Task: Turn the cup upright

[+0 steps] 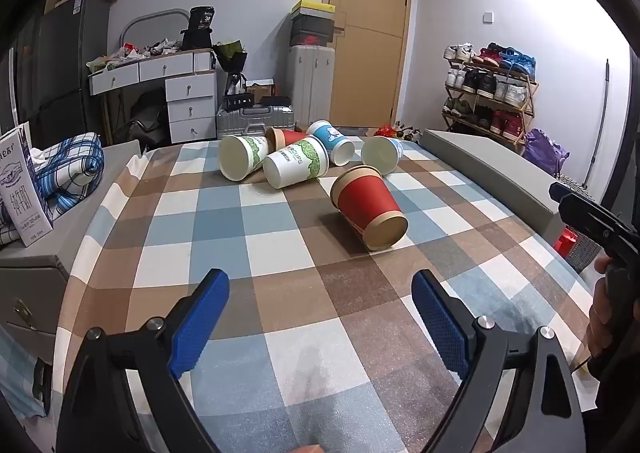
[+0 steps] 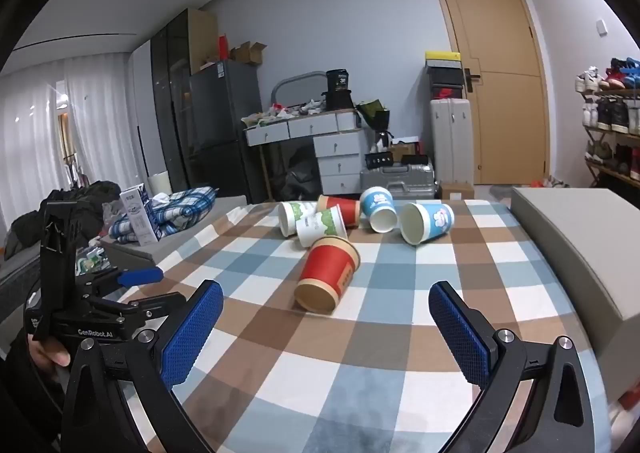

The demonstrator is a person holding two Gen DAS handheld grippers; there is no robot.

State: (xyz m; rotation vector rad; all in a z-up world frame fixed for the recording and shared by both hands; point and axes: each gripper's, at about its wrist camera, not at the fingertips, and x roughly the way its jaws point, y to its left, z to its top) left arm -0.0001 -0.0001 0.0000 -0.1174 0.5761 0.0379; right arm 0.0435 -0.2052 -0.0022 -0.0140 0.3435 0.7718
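Note:
A red paper cup (image 1: 366, 207) lies on its side on the checked tablecloth (image 1: 280, 293), its base toward me; it also shows in the right wrist view (image 2: 328, 279). Behind it lie several more tipped cups: two green-and-white cups (image 1: 298, 167) (image 1: 240, 155), another red cup (image 1: 286, 137) and two blue-and-white cups (image 1: 332, 141) (image 2: 426, 221). My left gripper (image 1: 320, 289) is open and empty, short of the red cup. My right gripper (image 2: 326, 301) is open and empty, with the red cup just beyond its fingertips.
A grey box (image 2: 580, 249) lies along the table's right side. A milk carton (image 1: 22, 189) and a folded plaid cloth (image 1: 70, 169) sit on the left. Drawers, suitcases, a door and a shoe rack (image 1: 488, 93) stand behind the table.

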